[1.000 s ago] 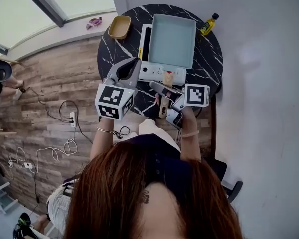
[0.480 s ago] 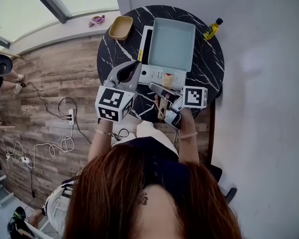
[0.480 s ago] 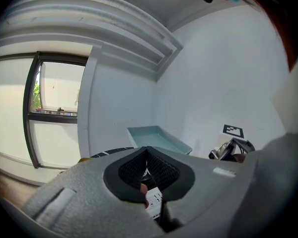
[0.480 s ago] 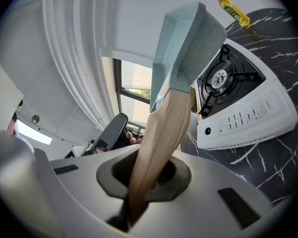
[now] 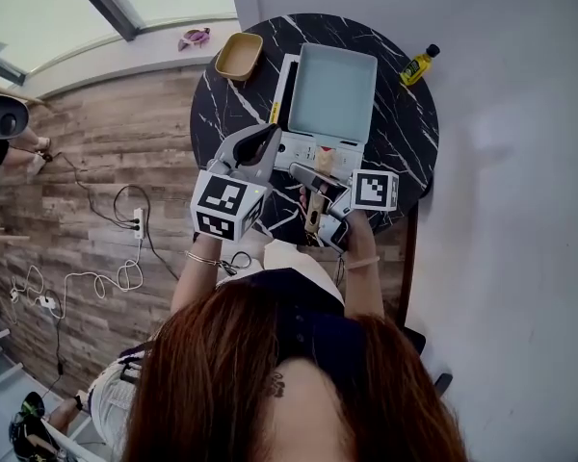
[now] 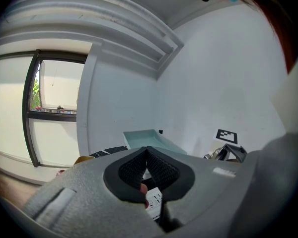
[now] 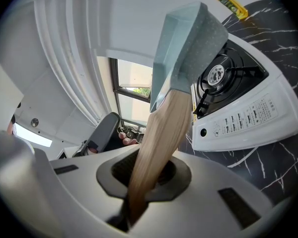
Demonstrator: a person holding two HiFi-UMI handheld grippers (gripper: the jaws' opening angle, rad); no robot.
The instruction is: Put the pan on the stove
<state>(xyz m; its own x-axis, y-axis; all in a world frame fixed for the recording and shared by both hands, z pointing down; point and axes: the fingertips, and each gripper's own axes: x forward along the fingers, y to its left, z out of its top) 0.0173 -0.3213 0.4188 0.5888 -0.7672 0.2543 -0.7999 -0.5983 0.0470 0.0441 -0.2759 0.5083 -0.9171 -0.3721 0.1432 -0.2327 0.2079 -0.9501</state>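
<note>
A round desk (image 5: 405,133) of black stone with white veins fills the upper middle of the head view. A white stove (image 5: 303,148) sits at its centre, control panel toward the lower edge. A shallow tan bowl (image 5: 239,56) rests at the upper left rim, and a yellow bottle (image 5: 419,65) at the upper right rim, both well apart from the stove.

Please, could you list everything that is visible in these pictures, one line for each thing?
Round black marble table: one, black, centre.
White gas stove: one, white, on the table.
Pale teal square pan: one, teal, over the stove.
Tan bowl: one, tan, table's left edge.
Yellow bottle: one, yellow, table's right edge.
White power strip: one, white, wooden floor.
Left gripper: one, grey, shut, empty.
Right gripper: one, grey, shut on the pan's wooden handle.
</note>
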